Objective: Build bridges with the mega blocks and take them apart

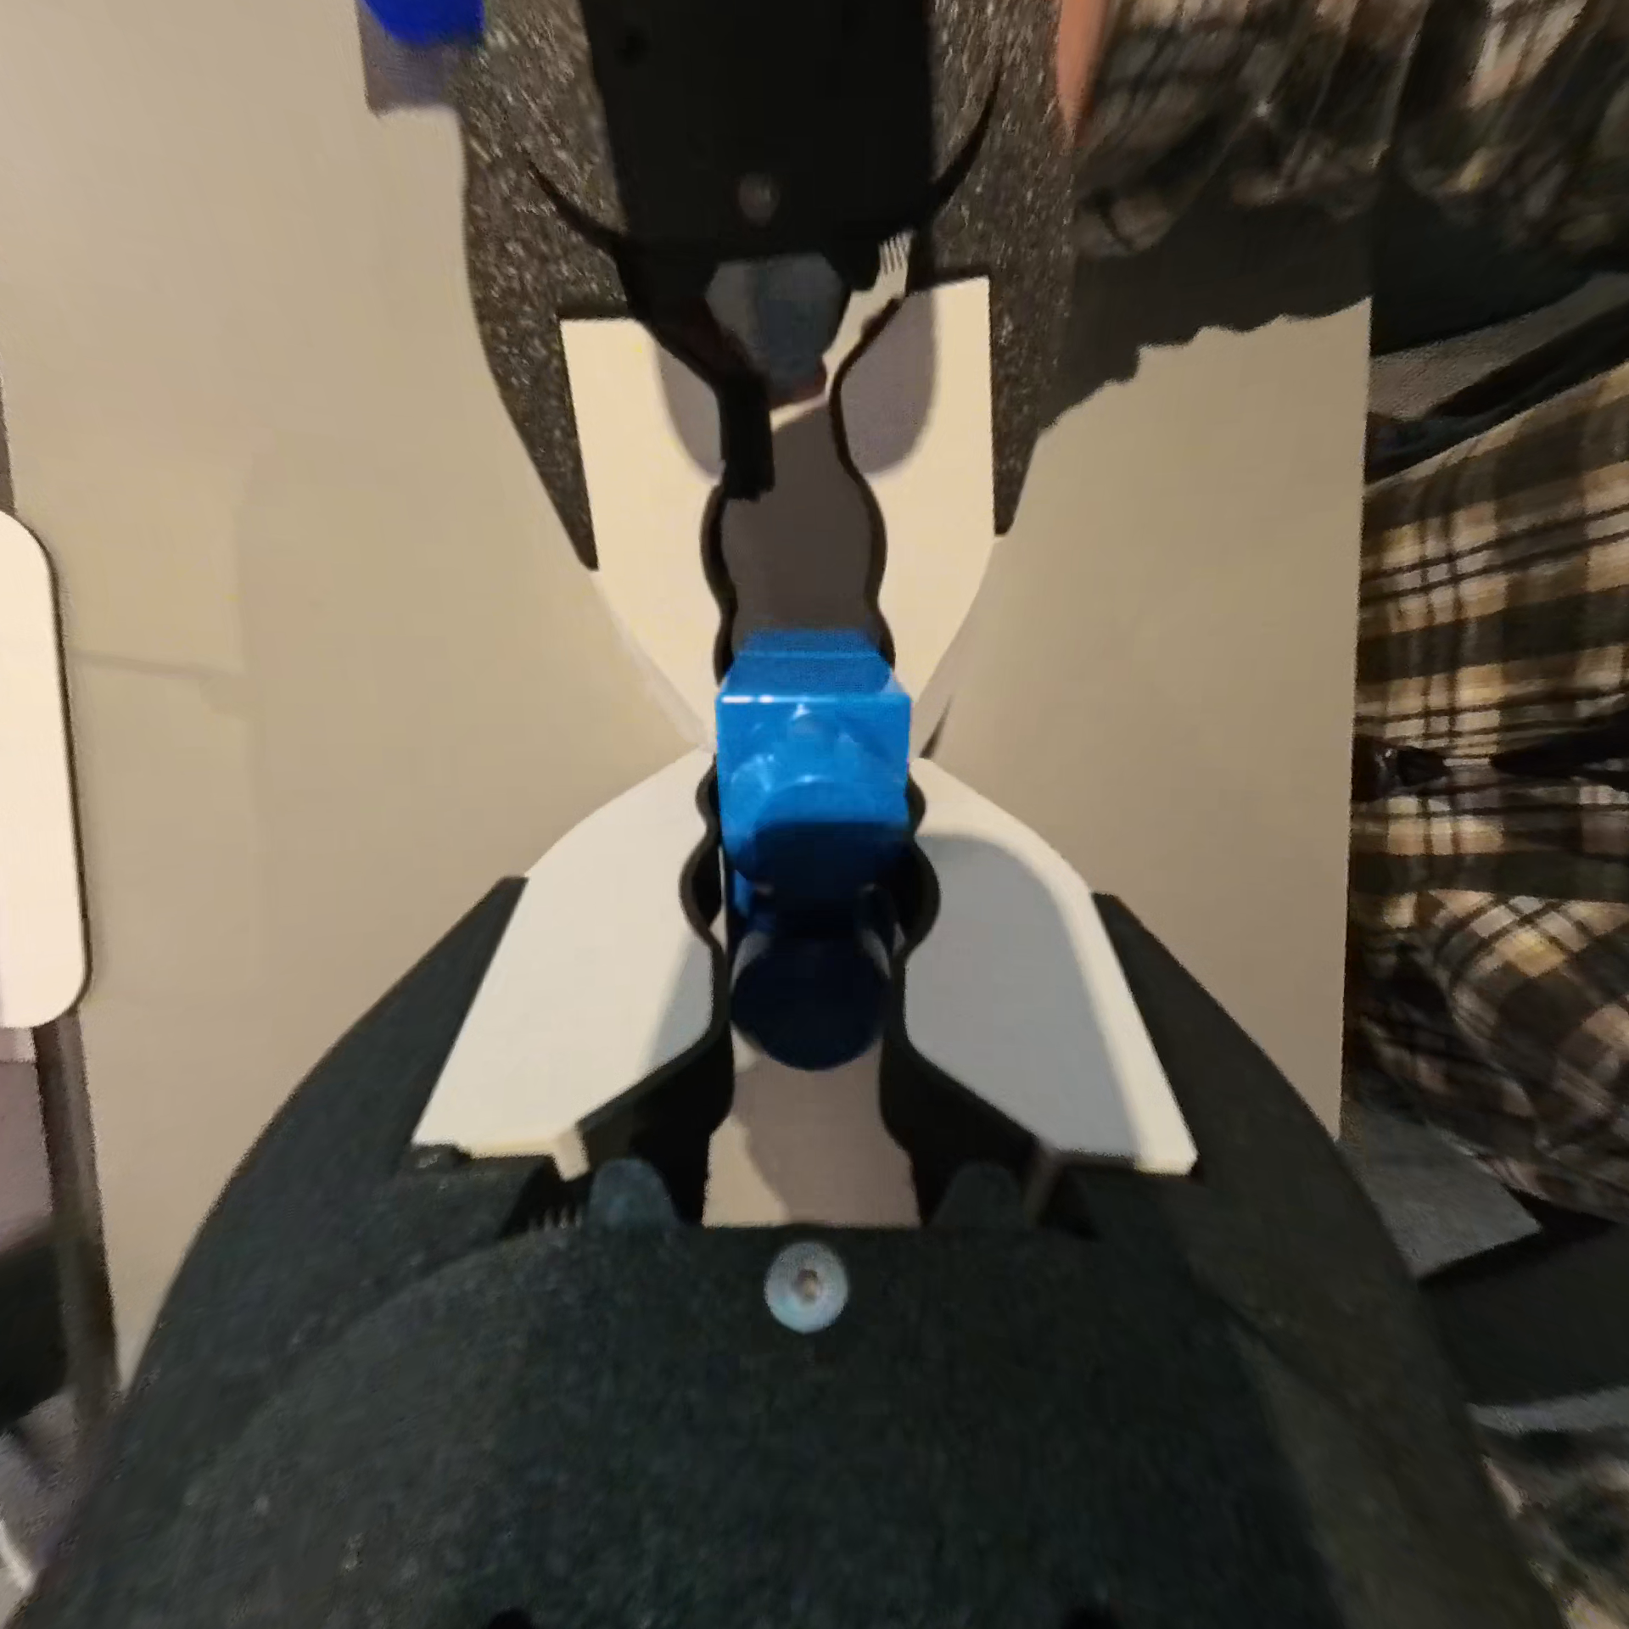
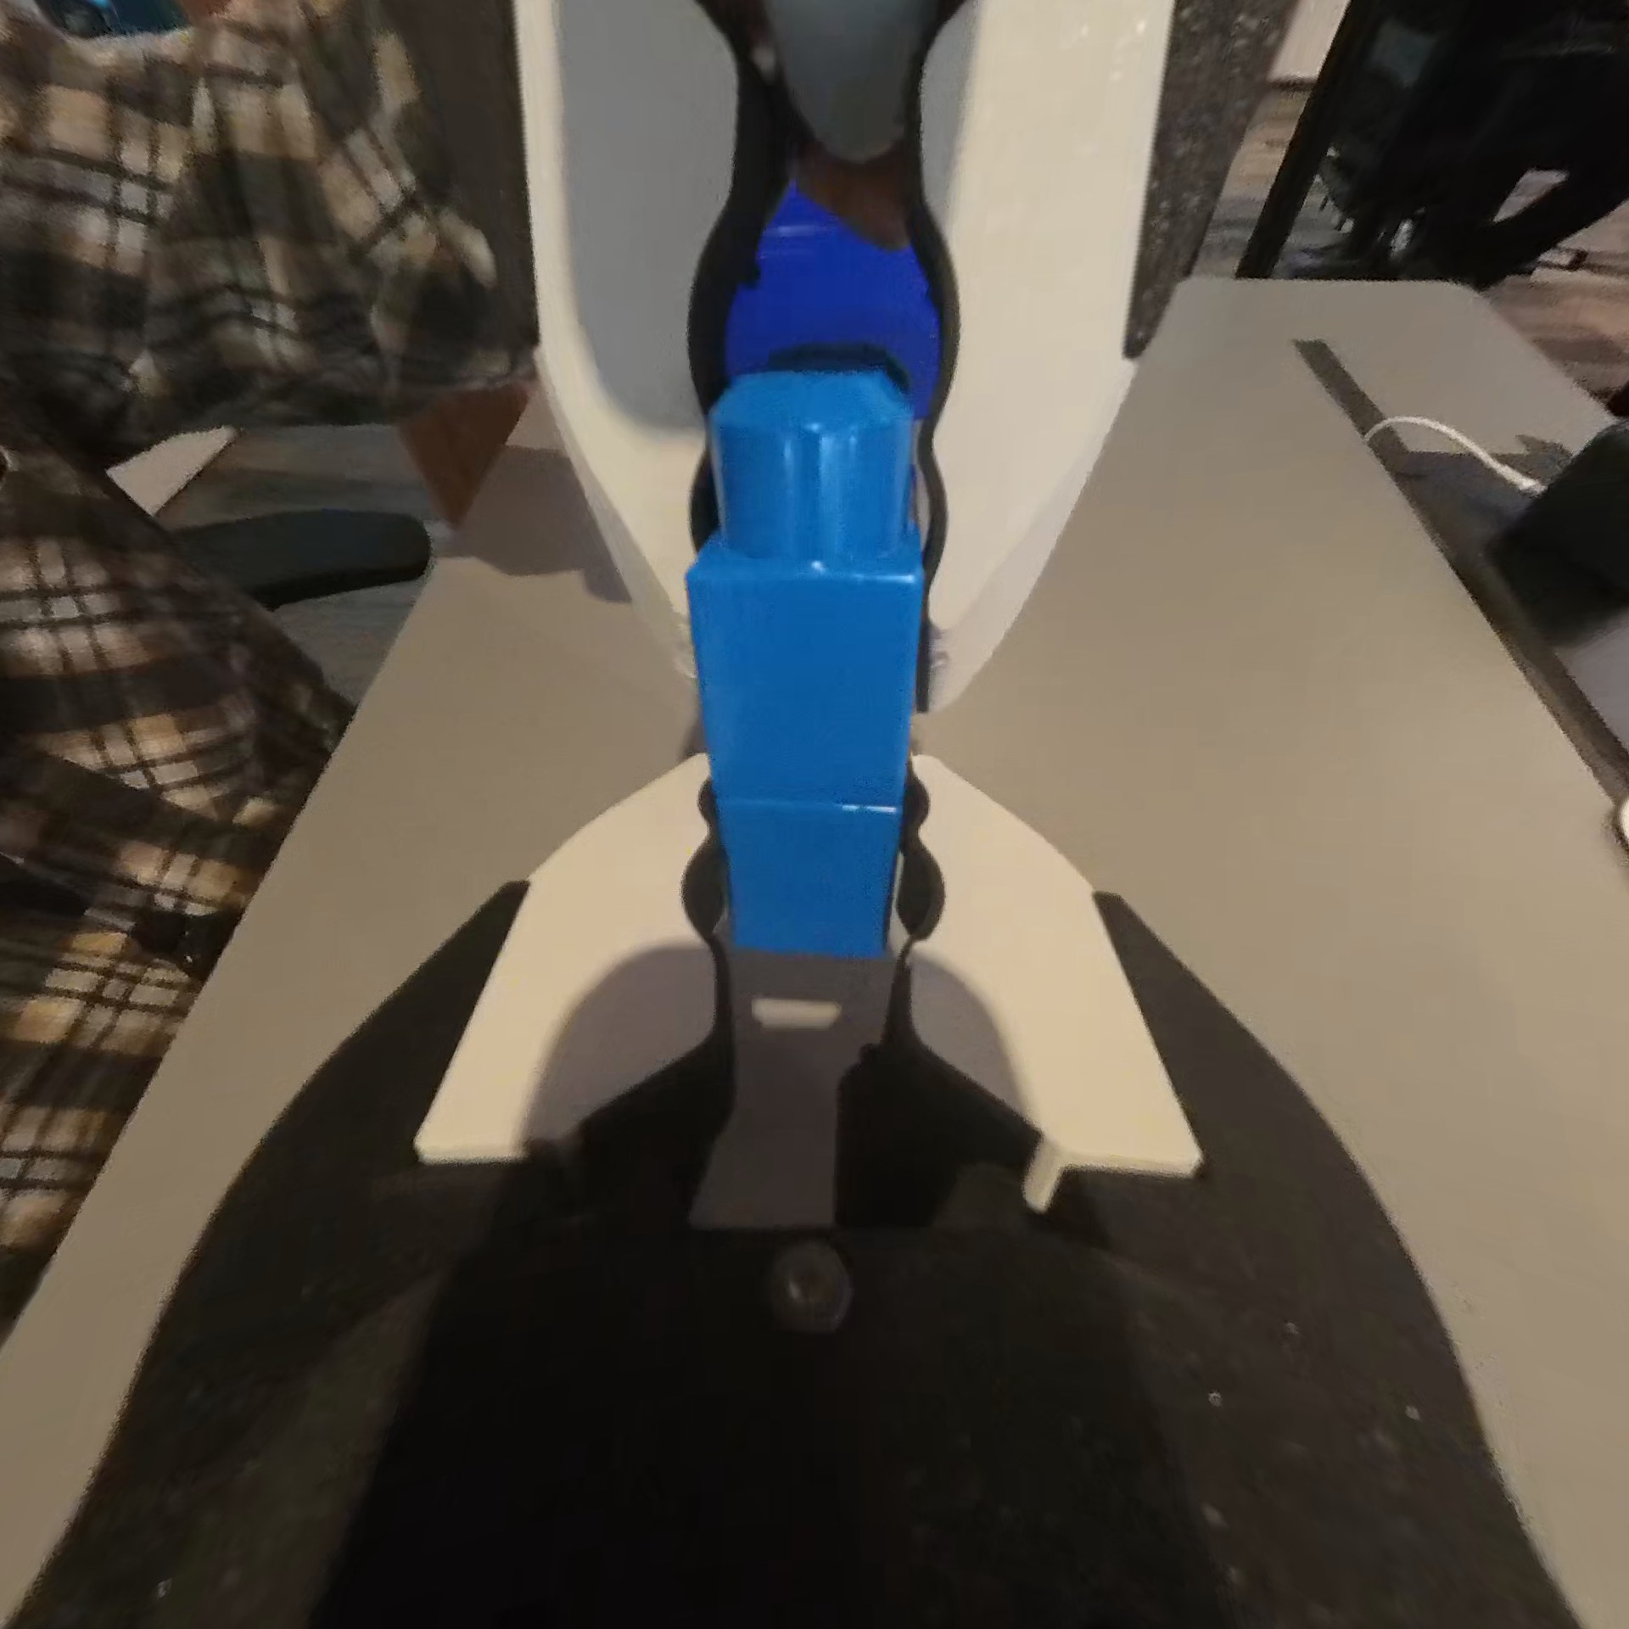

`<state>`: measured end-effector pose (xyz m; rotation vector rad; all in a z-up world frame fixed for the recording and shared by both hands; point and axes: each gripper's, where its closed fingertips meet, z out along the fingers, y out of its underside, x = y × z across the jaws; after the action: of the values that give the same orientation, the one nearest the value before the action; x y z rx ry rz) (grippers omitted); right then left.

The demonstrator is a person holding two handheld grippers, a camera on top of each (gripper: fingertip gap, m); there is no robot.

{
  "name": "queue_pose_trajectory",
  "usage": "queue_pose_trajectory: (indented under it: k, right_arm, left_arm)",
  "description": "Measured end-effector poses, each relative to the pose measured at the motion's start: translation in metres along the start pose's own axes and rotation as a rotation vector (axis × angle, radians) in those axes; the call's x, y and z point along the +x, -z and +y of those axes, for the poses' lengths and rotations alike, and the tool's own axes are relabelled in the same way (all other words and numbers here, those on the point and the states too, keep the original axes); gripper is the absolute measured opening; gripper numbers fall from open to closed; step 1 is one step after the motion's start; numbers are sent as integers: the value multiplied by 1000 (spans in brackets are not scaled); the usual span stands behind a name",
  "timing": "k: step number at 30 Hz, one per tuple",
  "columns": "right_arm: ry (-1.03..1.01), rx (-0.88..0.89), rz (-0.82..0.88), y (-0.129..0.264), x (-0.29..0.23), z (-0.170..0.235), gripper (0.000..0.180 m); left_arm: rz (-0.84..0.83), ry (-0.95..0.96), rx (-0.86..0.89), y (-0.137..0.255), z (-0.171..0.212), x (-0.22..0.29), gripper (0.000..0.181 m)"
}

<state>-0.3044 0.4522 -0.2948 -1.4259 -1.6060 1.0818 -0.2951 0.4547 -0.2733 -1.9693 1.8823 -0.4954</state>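
Both grippers clamp opposite ends of one blue block stack held above the table.

The left gripper (image 1: pixel 815 846) has its jaws closed on the near end of the blue block stack (image 1: pixel 811 793), a round stud pointing back toward its camera. The right gripper (image 2: pixel 811 846) has its jaws closed on the stack's (image 2: pixel 807 670) other end, and the two grippers meet nose to nose around the stack. Below the stack lies the pale table (image 2: pixel 1234 705). To the stack's left in the right wrist view is a person's plaid sleeve (image 2: pixel 176 529); far right of the stack, a white cable (image 2: pixel 1446 450) runs over the table.
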Motion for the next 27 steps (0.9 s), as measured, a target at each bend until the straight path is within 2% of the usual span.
queue_pose_trajectory:
  k: [1, 4, 7, 9, 14, 17, 22, 24, 27]
  right_arm:
    - [-17, 37, -1, 4, 0, -3, 36]
    - [-115, 208, 2, 21, 8, -10, 35]
    - [-217, 379, -48, 38, 10, -15, 35]
    - [-246, 410, -68, 40, 9, -13, 35]
    - [-294, 448, -122, 37, 6, -17, 36]
    - [-305, 450, -136, 32, 4, -17, 36]
    - [-303, 430, -102, 36, 9, -16, 37]
    - [-311, 403, -75, 43, 11, -13, 57]
    - [-296, 379, 3, 67, 17, -19, 66]
  left_arm:
    - [-6, 10, 56, 3, -5, -1, 37]
    - [1, 90, 323, 23, -21, -8, 63]
    - [91, 213, 677, 43, -29, -15, 65]
    - [155, 267, 809, 40, -26, -16, 63]
    - [214, 299, 909, 16, -27, -16, 57]
    - [232, 276, 954, 17, -35, -15, 37]
    - [233, 286, 965, 15, -37, -18, 37]
    - [248, 289, 956, 12, -38, -17, 37]
    - [277, 274, 935, 7, -41, -13, 37]
